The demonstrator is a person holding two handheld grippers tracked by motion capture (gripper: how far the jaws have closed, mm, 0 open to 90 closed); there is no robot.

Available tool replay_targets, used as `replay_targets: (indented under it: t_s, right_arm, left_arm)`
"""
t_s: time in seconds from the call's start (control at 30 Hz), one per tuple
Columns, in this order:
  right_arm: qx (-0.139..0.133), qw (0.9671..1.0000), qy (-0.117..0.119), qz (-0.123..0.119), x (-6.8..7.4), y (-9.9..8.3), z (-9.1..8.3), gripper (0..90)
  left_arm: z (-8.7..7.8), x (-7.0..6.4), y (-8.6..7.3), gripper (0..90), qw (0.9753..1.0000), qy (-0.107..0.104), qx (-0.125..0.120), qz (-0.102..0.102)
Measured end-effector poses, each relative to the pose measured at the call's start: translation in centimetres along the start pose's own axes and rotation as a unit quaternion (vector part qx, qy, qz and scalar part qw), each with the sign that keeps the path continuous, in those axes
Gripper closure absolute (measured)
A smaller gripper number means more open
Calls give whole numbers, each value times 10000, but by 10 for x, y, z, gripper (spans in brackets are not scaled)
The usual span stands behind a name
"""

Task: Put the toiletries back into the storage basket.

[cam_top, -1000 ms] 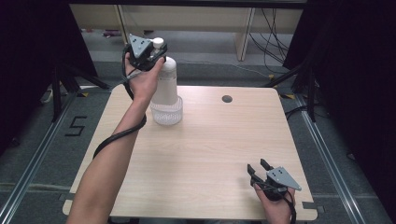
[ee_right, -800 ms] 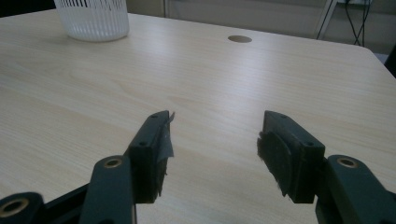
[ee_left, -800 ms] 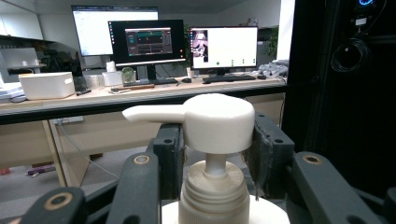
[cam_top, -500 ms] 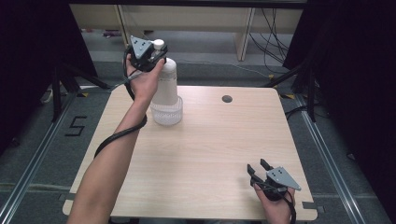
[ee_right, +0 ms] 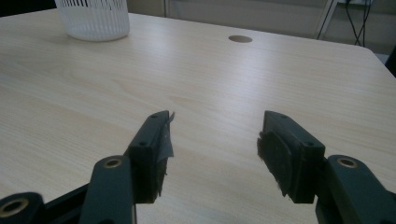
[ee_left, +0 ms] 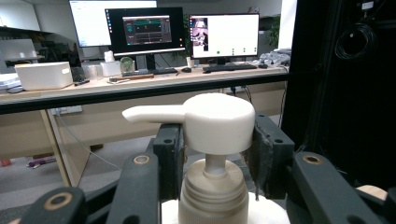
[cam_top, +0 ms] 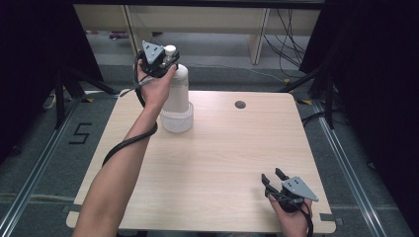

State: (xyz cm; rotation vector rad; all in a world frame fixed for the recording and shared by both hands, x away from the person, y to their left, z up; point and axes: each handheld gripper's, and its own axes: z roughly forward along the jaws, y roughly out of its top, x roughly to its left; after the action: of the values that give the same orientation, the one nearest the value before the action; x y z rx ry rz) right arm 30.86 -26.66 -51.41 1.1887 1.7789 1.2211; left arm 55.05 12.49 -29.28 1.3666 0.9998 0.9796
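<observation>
The pump bottle point(cam_top: 176, 89) stands upright at the far left part of the table point(cam_top: 227, 163), and its bottom sits inside a low white ribbed basket point(cam_top: 177, 120). The bottle is white, with a pump head point(ee_left: 218, 120) on top whose spout points to the left in the left gripper view. The left gripper point(cam_top: 164, 59) is at this head: its two jaws stand at both sides of the round cap and seem to touch it, so I judge that it is holding the pump head. The neck and the thin stem under the cap are free between the jaws.

The right gripper point(ee_right: 212, 147) rests low over the near right part of the table, well apart from the bottle, with its jaws wide and nothing between them.

In my judgement the grasp at the top of the bottle is made, and the main work with the bottle, lifting it out of the basket or pressing the pump, is not yet done. I cannot tell which of these is planned.
</observation>
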Motion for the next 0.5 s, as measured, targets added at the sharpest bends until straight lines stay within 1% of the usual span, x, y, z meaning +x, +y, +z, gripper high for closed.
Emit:
replay_targets:
  t_s: [0.17, 0.2, 0.37, 0.5]
  right_arm:
    - [25, 10000, 13, 14, 0, 0, 0, 436]
    - [-36, 10000, -22, -72, -1, 0, 0, 435]
    - [-37, 10000, -20, -68, -1, 0, 0, 436]
    - [-32, 10000, -23, -75, -1, 0, 0, 435]
  left_arm:
    - [1, 1, -2, 593, 10000, 2, 33, -4]
    - [1, 1, -3, 593, 10000, 9, 40, -4]
    - [2, 1, -7, 593, 10000, 16, 80, 28]
    - [2, 1, -11, 593, 9999, 12, 123, 14]
